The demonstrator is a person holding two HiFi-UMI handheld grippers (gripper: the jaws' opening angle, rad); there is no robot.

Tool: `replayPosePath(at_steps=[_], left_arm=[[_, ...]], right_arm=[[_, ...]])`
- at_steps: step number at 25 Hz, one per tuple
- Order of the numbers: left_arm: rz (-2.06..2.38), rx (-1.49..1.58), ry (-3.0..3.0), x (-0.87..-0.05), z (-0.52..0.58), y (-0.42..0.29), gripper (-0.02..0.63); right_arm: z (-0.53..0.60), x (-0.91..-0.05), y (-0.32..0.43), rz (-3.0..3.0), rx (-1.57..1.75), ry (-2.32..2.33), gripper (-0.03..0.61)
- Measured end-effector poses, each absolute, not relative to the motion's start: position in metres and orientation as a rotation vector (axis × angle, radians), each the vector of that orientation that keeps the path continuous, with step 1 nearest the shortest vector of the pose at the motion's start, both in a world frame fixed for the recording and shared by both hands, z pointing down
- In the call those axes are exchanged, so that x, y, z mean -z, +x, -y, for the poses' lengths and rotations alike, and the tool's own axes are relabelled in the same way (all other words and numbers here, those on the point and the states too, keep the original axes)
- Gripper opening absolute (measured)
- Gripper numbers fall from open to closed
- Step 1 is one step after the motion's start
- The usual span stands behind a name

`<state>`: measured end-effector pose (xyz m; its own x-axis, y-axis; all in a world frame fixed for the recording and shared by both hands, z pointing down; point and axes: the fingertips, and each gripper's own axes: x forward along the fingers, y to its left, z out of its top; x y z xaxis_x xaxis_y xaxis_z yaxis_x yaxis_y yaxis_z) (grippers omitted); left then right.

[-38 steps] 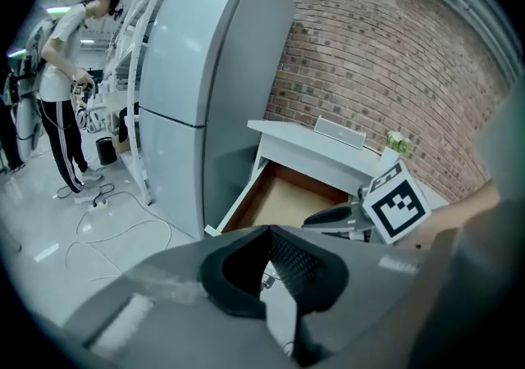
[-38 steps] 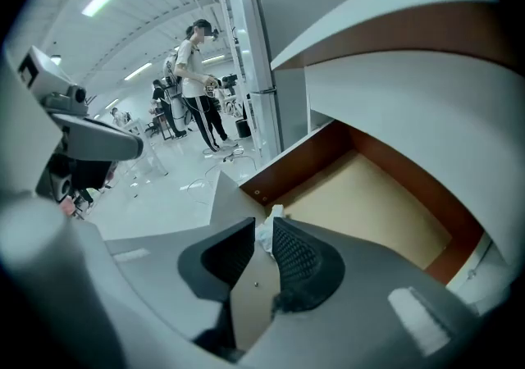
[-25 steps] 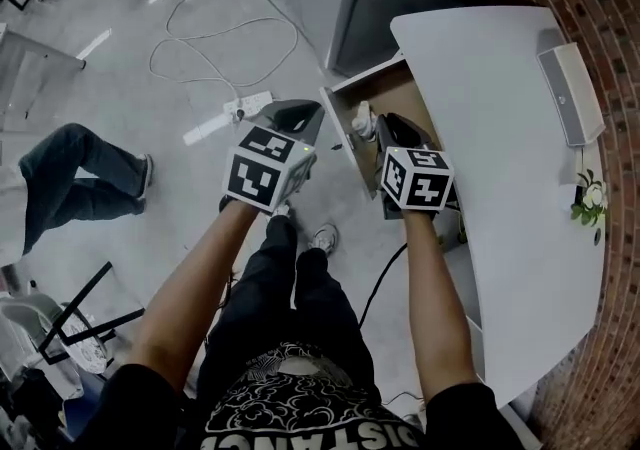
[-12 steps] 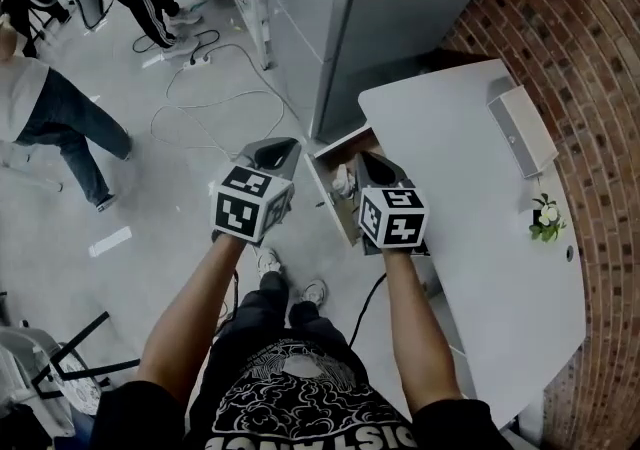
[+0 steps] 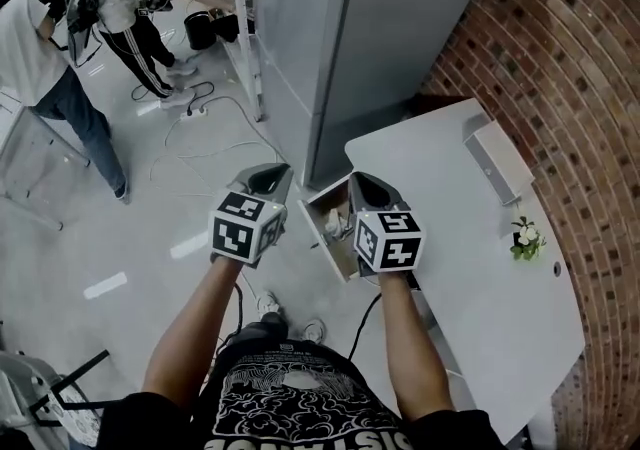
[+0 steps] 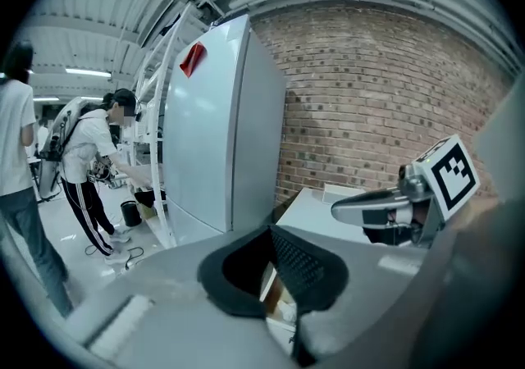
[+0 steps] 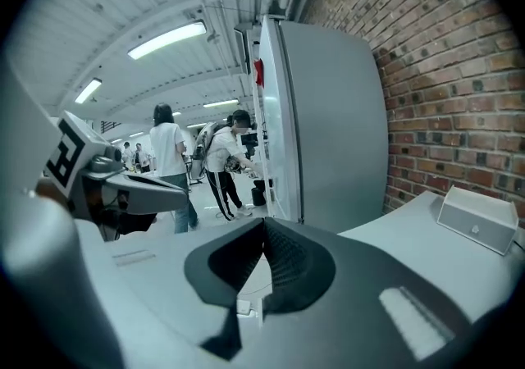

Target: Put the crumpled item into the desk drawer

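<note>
Hovering clenched and empty: left gripper [image 5: 272, 176] beside the open desk drawer [image 5: 322, 238], right gripper [image 5: 362, 186] over it, since the crumpled item [image 5: 336, 224] looks already inside.

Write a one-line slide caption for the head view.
Shut, the left gripper and right gripper hover by the open desk drawer holding the crumpled item.

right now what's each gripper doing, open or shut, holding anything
left gripper: closed, nothing between its jaws
right gripper: closed, nothing between its jaws
</note>
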<state>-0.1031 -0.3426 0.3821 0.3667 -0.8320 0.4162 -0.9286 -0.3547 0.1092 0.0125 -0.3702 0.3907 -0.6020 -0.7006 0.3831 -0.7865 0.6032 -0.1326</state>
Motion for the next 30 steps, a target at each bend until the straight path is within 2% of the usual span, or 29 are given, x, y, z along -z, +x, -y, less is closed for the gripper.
replayPosePath(at_steps=[14,30], left_arm=[[1.623,-0.324,2.385,-0.318,0.368,-0.116,-0.001],[1.642,-0.308,2.390,-0.309,0.371,-0.116,-0.002]], right_arm=[[0.384,-0.315,0.007,2.632,-0.288,1.271,-0.001],[0.385,-0.305,0.020,2.623,-0.236,1.310,-0.002]])
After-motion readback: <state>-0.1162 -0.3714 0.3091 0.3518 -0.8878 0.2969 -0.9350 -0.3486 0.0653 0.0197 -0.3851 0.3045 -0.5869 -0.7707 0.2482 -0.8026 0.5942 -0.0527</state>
